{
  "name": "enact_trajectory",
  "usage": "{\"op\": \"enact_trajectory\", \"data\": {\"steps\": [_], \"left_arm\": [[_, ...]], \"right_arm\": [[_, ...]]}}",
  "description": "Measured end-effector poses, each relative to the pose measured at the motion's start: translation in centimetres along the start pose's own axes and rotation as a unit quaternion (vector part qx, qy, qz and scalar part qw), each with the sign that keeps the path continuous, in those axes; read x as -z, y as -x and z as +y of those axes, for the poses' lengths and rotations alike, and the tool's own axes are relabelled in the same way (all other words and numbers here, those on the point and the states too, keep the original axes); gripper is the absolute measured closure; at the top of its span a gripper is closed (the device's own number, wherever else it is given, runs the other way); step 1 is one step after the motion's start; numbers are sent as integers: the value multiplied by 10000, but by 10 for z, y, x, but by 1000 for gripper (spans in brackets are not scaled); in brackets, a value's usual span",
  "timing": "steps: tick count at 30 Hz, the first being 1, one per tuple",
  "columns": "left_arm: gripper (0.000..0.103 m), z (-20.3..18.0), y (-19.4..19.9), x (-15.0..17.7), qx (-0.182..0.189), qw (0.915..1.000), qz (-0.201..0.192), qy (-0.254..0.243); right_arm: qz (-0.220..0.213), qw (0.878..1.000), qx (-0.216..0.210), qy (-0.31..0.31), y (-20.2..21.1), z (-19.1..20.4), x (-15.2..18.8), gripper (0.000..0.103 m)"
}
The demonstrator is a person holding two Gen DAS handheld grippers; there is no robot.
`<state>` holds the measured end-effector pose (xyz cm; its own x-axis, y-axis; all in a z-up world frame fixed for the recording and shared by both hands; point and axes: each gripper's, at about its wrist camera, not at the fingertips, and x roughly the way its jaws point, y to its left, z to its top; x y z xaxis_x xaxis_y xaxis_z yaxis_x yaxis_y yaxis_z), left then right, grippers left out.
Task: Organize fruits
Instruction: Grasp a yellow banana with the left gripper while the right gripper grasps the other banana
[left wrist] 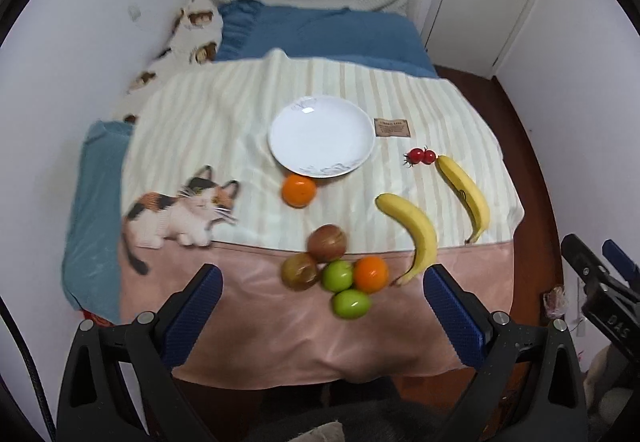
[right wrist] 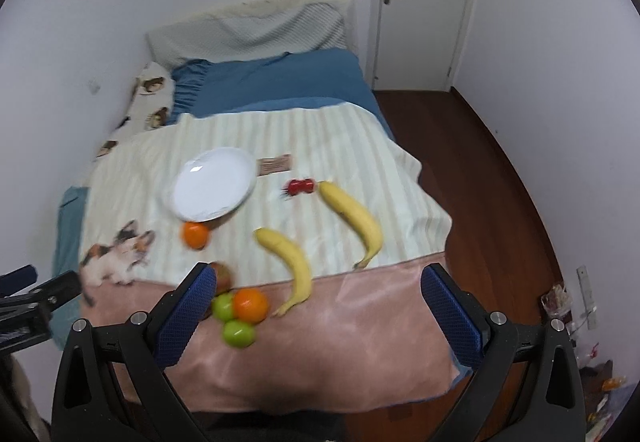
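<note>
Plate: a white plate [left wrist: 322, 136] lies flat on the striped blanket [left wrist: 224, 102], past the middle of the bed; nothing lies in it. In the right wrist view it sits toward 11 o'clock [right wrist: 214, 184], likewise bare.
Orange by the plate: one orange [left wrist: 299, 190] sits at the plate's 6 o'clock, just beside the rim and outside it; whether it touches the rim cannot be told.
Fruit cluster: on the pink band of the blanket, at 6 o'clock from that orange, lie two reddish-brown apples [left wrist: 327, 242] [left wrist: 300, 271], two green apples [left wrist: 338, 275] [left wrist: 351, 303] and a second orange [left wrist: 371, 274], bunched close and touching one another.
Near banana: a yellow banana [left wrist: 416, 234] curves at 3 o'clock of the cluster, its stem end just beside the second orange.
Far banana: another banana [left wrist: 466, 194] lies farther toward 3 o'clock, apart from the first.
Red fruits: a small red pair [left wrist: 420, 156] sits at the far banana's upper tip, at 3 o'clock of the plate.
Label patch: a brown sewn patch [left wrist: 392, 127] on the blanket, just beside the plate at 3 o'clock.
Left gripper: the left gripper [left wrist: 320, 282] hangs over the bed's near edge, blue pads wide apart, nothing between them.
Right gripper: the right gripper [right wrist: 320, 282] likewise, fingers spread wide and holding nothing, above the pink band.
</note>
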<state>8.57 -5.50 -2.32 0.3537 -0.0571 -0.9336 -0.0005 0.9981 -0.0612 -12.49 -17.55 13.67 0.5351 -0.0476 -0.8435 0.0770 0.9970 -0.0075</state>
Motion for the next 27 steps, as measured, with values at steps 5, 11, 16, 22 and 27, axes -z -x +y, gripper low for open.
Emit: {"op": "enact_trajectory", "data": {"steps": [5, 11, 16, 22, 27], "left_arm": [[0, -28, -89, -29, 459, 9940, 867, 486], [14, -65, -221, -27, 945, 9631, 2214, 1202], [15, -80, -293, -18, 1232, 9355, 2721, 1886], [49, -102, -317, -21, 1043, 9449, 2560, 1752], [59, -130, -299, -30, 694, 9700, 2215, 717]], "right_arm": [[531, 9981, 44, 293, -107, -36, -34, 1], [1213, 9885, -224, 871, -232, -62, -58, 13], [1659, 9775, -267, 1273, -310, -58, -61, 29], [2001, 9628, -605, 1710, -367, -36, -59, 38], [2163, 9606, -666, 1613, -386, -37, -53, 57]]}}
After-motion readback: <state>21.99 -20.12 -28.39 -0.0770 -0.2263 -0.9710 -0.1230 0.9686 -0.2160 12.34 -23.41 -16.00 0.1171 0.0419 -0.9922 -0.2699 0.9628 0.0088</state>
